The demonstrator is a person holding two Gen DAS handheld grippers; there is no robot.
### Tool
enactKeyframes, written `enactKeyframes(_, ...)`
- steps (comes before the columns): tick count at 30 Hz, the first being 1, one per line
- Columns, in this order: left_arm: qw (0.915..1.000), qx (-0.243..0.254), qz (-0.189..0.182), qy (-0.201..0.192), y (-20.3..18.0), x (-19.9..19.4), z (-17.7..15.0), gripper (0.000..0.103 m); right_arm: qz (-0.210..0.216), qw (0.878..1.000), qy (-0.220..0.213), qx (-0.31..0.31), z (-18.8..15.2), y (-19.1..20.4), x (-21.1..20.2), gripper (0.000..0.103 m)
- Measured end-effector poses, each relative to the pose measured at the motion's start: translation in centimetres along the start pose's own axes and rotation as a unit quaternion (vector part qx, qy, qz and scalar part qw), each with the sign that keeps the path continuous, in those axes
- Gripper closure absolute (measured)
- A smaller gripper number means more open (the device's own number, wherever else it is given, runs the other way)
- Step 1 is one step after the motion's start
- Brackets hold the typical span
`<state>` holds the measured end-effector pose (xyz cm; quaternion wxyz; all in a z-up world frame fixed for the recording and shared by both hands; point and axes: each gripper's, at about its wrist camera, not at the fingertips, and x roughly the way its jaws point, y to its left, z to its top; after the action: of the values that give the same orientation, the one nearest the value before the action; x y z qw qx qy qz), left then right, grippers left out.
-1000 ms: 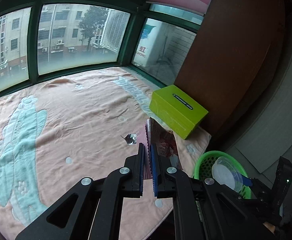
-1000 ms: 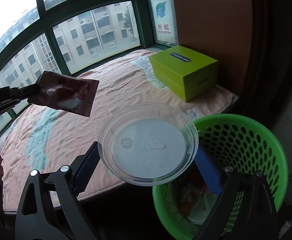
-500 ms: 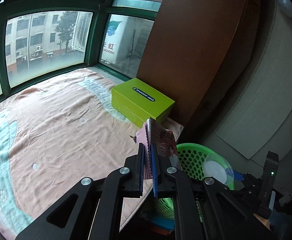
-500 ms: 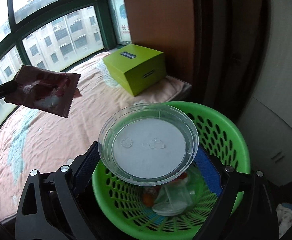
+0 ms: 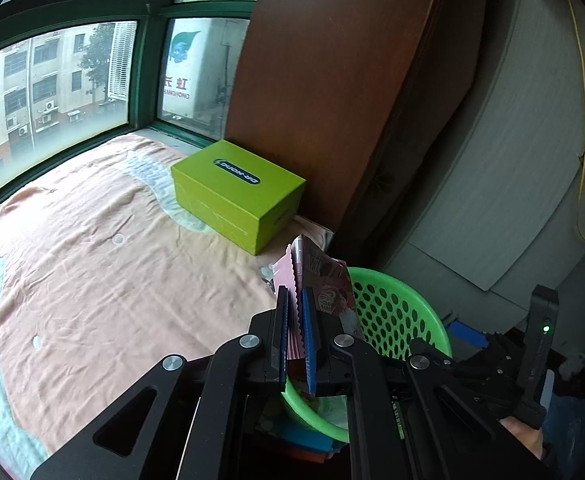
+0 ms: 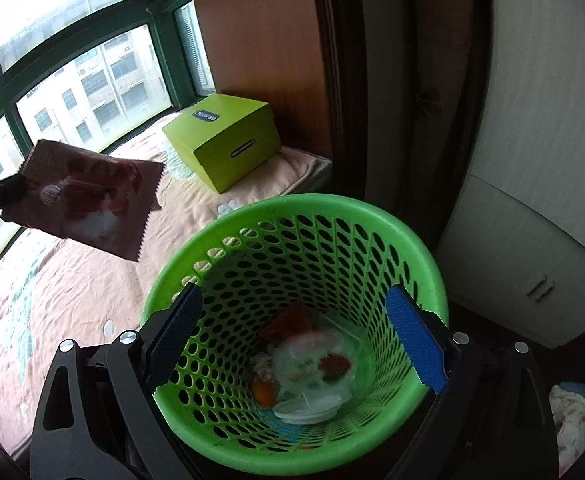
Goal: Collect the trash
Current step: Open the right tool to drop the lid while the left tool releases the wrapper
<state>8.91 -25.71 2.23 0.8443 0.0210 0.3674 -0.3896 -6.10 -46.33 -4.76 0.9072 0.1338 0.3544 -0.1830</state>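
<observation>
My left gripper [image 5: 297,320] is shut on a red snack wrapper [image 5: 324,280] and holds it in the air beside the rim of the green mesh basket [image 5: 404,312]. In the right wrist view the wrapper [image 6: 88,196] hangs at the left, over the bed, just left of the basket [image 6: 332,216]. My right gripper [image 6: 292,336] is open and empty over the basket's mouth. A clear plastic lid [image 6: 316,364] lies inside the basket on other trash.
A lime-green box [image 5: 236,188] sits on the pink bedspread [image 5: 92,264] by a brown wooden panel [image 5: 332,80]. White cabinet doors [image 6: 532,160] stand to the right. Windows run behind the bed.
My right gripper let go of the clear lid, which now lies in the basket. My left gripper carried the wrapper right, close to the basket's rim.
</observation>
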Motion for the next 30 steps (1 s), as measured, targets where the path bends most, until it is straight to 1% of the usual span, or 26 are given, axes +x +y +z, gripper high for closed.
enactKeyframes(9,0.9994,0.017,-0.008,0.031,-2.2,2.6,-1.0,0.096,0.004,1.0,-0.023,0.02,-0.2,-1.6,-2.3,0.011)
enactKeyframes(11,0.999,0.02,-0.011,0.037,-2.6,3.1,-1.3,0.095,0.006,0.999,-0.027,0.025,-0.1,-1.8,-2.5,0.009)
enactKeyframes(19,0.9972,0.032,-0.019,0.065,-3.7,4.7,-2.4,0.092,0.011,0.999,-0.033,0.036,-0.2,-2.1,-3.1,0.009)
enactKeyframes(22,0.9966,0.035,-0.018,0.072,-4.0,5.2,-2.8,0.084,0.014,0.999,-0.031,0.04,-0.4,-2.2,-3.1,0.009)
enactKeyframes(23,0.9964,0.033,-0.02,0.075,-4.0,5.2,-2.9,0.078,0.015,0.999,-0.03,0.04,-0.5,-2.2,-3.1,0.009)
enactKeyframes(25,0.9964,0.031,-0.021,0.076,-4.0,5.3,-3.2,0.07,0.016,0.999,-0.03,0.041,-0.6,-2.2,-3.2,0.009)
enactKeyframes(27,0.9963,0.031,-0.021,0.077,-4.0,5.3,-3.4,0.069,0.019,0.998,-0.03,0.043,-0.7,-2.2,-3.2,0.009)
enactKeyframes(28,0.9962,0.03,-0.021,0.079,-3.9,5.2,-3.5,0.066,0.019,0.998,-0.03,0.043,-0.7,-2.2,-3.3,0.009)
enactKeyframes(29,0.9963,0.028,-0.02,0.078,-3.8,5.1,-3.6,0.06,0.019,0.998,-0.03,0.043,-0.7,-2.1,-3.3,0.009)
enactKeyframes(30,0.9966,0.026,-0.017,0.077,-3.7,5.0,-3.7,0.058,0.02,0.998,-0.03,0.043,-0.7,-2.0,-3.3,0.009)
